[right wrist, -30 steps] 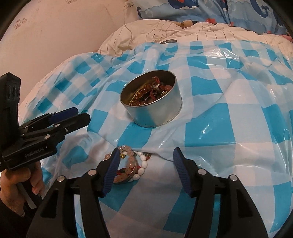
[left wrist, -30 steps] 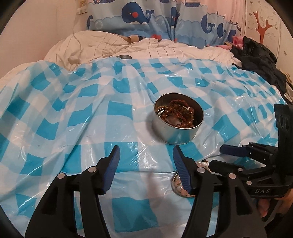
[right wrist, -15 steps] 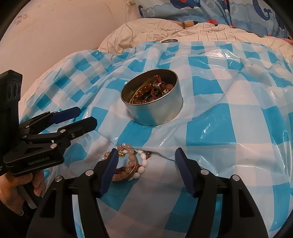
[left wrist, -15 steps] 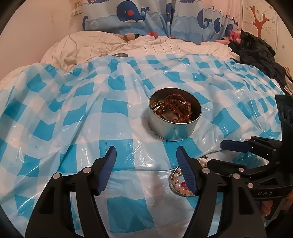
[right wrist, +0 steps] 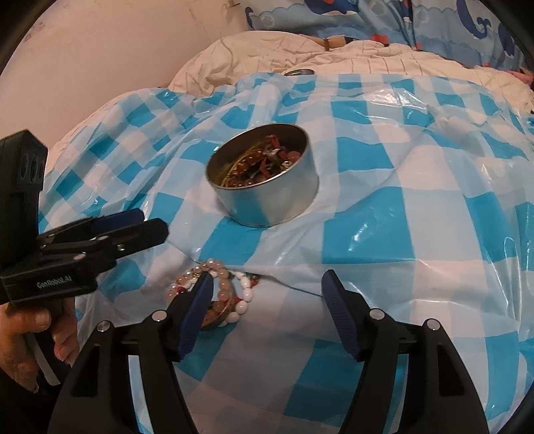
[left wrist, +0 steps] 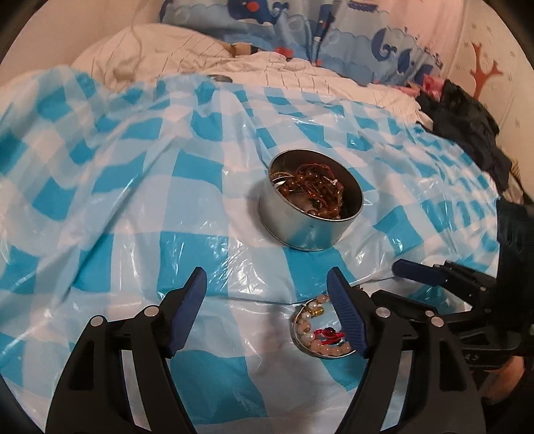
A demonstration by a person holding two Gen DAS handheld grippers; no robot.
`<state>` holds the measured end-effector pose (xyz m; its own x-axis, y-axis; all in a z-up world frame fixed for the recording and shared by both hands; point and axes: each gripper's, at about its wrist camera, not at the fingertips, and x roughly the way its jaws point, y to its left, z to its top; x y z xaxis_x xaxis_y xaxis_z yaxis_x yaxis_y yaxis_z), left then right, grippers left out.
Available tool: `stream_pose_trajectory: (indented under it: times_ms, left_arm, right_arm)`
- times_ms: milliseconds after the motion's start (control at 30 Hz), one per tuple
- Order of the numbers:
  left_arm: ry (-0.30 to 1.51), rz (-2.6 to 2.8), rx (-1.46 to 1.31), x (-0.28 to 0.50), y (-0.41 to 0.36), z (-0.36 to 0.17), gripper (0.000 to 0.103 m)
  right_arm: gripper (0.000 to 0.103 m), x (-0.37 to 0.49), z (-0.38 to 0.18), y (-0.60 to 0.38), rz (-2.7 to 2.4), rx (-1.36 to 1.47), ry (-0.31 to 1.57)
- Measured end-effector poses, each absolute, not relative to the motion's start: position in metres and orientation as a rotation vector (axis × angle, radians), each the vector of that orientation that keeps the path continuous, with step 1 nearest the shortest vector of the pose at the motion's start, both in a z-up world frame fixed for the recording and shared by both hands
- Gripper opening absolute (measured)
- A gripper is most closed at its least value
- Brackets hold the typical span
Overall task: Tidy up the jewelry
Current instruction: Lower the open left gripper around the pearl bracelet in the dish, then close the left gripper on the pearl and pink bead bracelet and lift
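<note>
A home bedroom — rumpled white duvet (left wrist: 287,76), whale-print pillows (left wrist: 300,30), wall decals (left wrist: 480,66).

a bed fills the room, draped in a glossy blue-and-white checked plastic sheet (left wrist: 140,187) over a rumpled cream quilt (right wrist: 267,53). whale-print pillows (left wrist: 300,36) lean on a pale pink wall (right wrist: 116,50); dark clothes (left wrist: 467,130) are heaped beside a tree decal (left wrist: 484,71).

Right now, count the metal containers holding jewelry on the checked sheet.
2. A tall tin stands mid-sheet, filled with brown beads. A shallow lid of pale bead bracelets lies nearer, partly behind the left gripper. Folds in the sheet could hide more.
</note>
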<state>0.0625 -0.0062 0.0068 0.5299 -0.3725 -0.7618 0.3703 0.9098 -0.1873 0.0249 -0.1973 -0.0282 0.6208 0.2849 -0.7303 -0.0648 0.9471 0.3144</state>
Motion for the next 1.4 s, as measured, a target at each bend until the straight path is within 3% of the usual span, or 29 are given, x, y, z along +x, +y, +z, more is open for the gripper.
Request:
stream_pose_trajectory:
  times_ms: [1067, 1233, 1333, 1400]
  left_arm:
    - [0.91, -0.52, 0.197, 0.054, -0.055, -0.022, 0.07]
    - [0.904, -0.574, 0.254, 0.05, -0.063, -0.02, 0.063]
    - [0.905, -0.596, 0.266, 0.049, -0.065, -0.021, 0.051]
    - [0.918, -0.609, 0.254, 0.051, -0.065, -0.023, 0.033]
  right_arm:
    - [0.066, 0.023, -0.028, -0.206, 0.168, 0.278, 0.892]
    - [0.067, 0.023, -0.028, -0.209, 0.163, 0.293, 0.892]
    - [0.067, 0.023, -0.028, -0.211, 0.164, 0.304, 0.892]
    - [0.068, 0.023, -0.028, -0.211, 0.163, 0.304, 0.893]
